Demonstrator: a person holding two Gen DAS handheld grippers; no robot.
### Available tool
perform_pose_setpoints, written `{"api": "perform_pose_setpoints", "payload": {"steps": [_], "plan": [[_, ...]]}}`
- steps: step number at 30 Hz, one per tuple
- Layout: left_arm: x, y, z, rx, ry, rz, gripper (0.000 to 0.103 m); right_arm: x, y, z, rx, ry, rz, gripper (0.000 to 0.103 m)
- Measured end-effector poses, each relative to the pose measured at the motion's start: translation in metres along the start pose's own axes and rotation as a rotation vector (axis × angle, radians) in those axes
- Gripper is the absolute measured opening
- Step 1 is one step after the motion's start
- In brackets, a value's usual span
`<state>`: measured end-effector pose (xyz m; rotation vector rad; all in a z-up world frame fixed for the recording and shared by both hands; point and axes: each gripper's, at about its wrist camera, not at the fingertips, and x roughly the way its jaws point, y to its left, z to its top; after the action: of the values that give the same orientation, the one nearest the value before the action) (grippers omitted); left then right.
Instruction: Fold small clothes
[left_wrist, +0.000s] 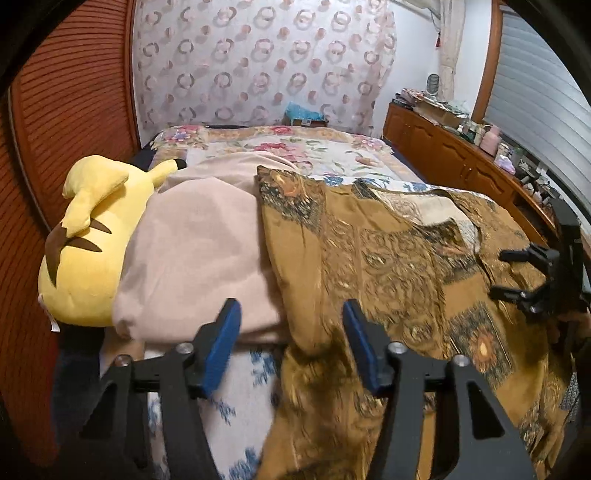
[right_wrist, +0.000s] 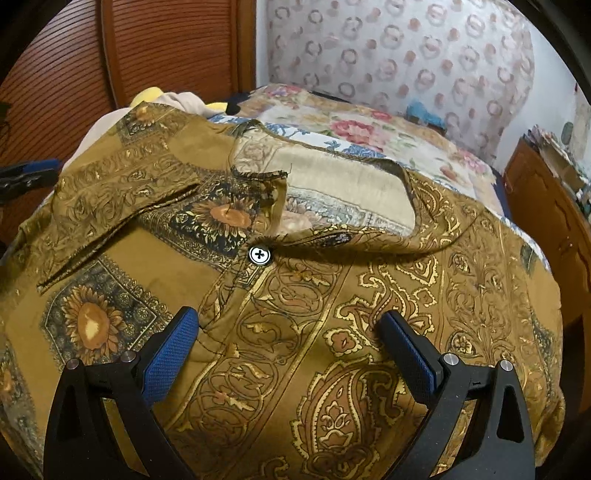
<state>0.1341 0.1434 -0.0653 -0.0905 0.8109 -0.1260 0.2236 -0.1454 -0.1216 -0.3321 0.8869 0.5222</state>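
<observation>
A patterned shirt is lying spread across the bed, filling most of the right wrist view. Its cloth is thin and soft, ochre brown, printed with gold paisley scrolls, dark bordered panels and sunflower medallions. The collar opening is facing twelve o'clock in that view, showing a paler, washed-out inner side, and a glossy round button with a cross of thread is sitting just below it. The shirt's long axis is running roughly from six to twelve o'clock there, the collar at the far end; a folded-over flap of cloth with a frayed edge is lying toward ten o'clock.

In the left wrist view the shirt is draping from the centre toward four o'clock, its near edge rumpled. Touching it at nine o'clock is a smooth, matte pinkish-beige cloth, and beyond that a plush yellow toy with brown stripes is lying on its side. The bedspread is quilted and floral.

The left gripper is hovering above the shirt's edge with its blue textured pads apart and nothing between them. The right gripper is poised over the shirt front with its jaws spread wide, holding nothing; I cannot tell if the tips are touching the cloth.
</observation>
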Motion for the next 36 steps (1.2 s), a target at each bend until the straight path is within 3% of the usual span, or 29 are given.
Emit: {"api": "perform_pose_setpoints", "payload": {"steps": [11,14,16,18,24,30,36], "plan": [[0.049,0.005,0.04,-0.003,0.069,-0.007,0.034,-0.001,0.001,-0.002,0.004,-0.011,-0.003,0.101],[0.057,0.006,0.045,0.002,0.083,0.003,0.021,0.0,0.001,-0.002,0.008,-0.009,0.002,0.101],[0.056,0.005,0.047,0.009,0.084,0.003,0.005,-0.001,0.001,-0.002,0.008,-0.01,0.001,0.101],[0.053,0.001,0.05,0.027,0.073,0.014,0.0,-0.001,0.001,-0.002,0.007,-0.011,0.0,0.101],[0.031,0.001,0.071,0.066,-0.019,0.066,0.0,-0.001,0.0,-0.002,0.006,-0.011,0.0,0.101],[0.045,0.01,0.069,0.065,0.037,0.085,0.001,-0.002,0.001,-0.003,0.006,-0.012,0.0,0.101],[0.027,0.003,0.054,0.081,0.007,0.1,0.004,-0.002,0.001,-0.003,0.01,-0.01,0.004,0.101]]}}
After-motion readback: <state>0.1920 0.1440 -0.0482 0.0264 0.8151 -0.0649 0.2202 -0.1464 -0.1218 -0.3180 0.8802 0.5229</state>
